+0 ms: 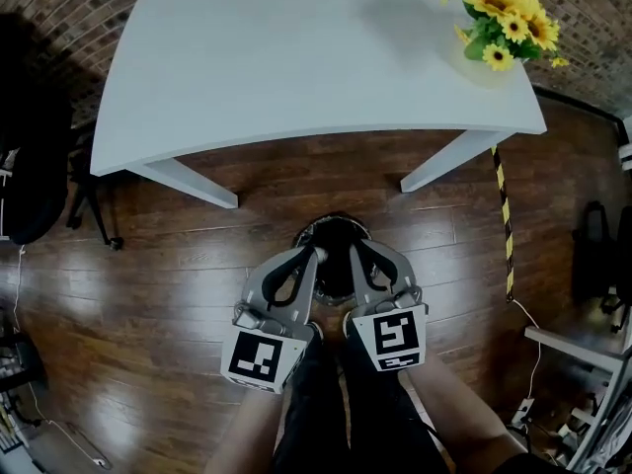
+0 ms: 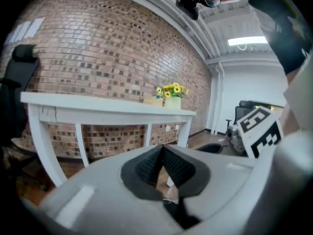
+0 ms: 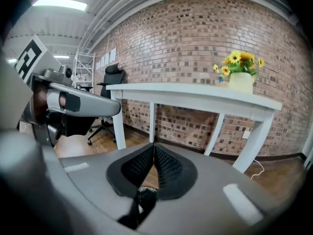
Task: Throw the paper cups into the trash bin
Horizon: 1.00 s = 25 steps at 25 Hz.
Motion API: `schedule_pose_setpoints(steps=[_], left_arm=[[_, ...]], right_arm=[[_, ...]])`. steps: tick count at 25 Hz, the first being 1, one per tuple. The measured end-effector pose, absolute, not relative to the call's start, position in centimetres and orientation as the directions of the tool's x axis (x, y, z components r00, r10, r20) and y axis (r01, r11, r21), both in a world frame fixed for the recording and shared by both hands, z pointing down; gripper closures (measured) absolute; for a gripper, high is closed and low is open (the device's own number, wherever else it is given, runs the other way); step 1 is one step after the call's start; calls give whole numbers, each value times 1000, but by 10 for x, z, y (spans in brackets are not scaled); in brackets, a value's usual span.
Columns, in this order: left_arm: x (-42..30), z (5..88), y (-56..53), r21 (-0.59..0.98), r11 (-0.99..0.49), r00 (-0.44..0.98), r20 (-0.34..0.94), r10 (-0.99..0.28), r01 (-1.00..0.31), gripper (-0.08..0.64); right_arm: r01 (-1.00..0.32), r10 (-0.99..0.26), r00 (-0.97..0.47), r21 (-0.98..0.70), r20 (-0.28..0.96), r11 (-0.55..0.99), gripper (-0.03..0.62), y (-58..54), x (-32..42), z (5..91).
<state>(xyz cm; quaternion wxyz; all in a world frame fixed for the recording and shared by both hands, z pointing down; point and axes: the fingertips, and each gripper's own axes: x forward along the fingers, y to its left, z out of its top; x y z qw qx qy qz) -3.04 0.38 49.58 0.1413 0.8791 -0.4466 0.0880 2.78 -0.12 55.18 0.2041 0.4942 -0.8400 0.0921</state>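
Note:
No paper cup shows in any view. The dark round trash bin (image 1: 334, 222) stands on the wooden floor just in front of the white table (image 1: 296, 57), partly hidden by both grippers. My left gripper (image 1: 318, 254) and right gripper (image 1: 354, 250) hang side by side over the bin, tips pointing toward the table. In the left gripper view the left gripper (image 2: 162, 149) has its ribbed pads meeting at the tip, shut with nothing seen held. In the right gripper view the right gripper (image 3: 154, 146) is likewise shut and empty.
A vase of sunflowers (image 1: 504, 23) sits on the table's far right corner. The table legs (image 1: 183, 181) reach the floor either side of the bin. A black office chair (image 1: 35, 166) stands at left, a metal rack (image 1: 583, 383) at right, and a brick wall lies behind.

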Motion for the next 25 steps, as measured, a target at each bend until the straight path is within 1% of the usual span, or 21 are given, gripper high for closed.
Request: schedule_pose_setpoints(steps=[4,12,19,25], left_arm=[[-34,443,-6,135,-562,578,212,-788,-816,555],[-36,360,0,129,-557,571,148,-807,-821,555],[-32,309,3,108,-556,565,99,-819,-824,555],[-34,267,8,84,-555,560,56,-827,-828,556]], right_arm=[[-886,-830,-414,45,373,462,583,-12,30,498],[-897,-876,-398,85,271,434,584,-32,44,401],[-912,-898,-368,92,243,399,584,-31,61,352],[-895,-897,-394,136,200,424,584,-27,57,309]])
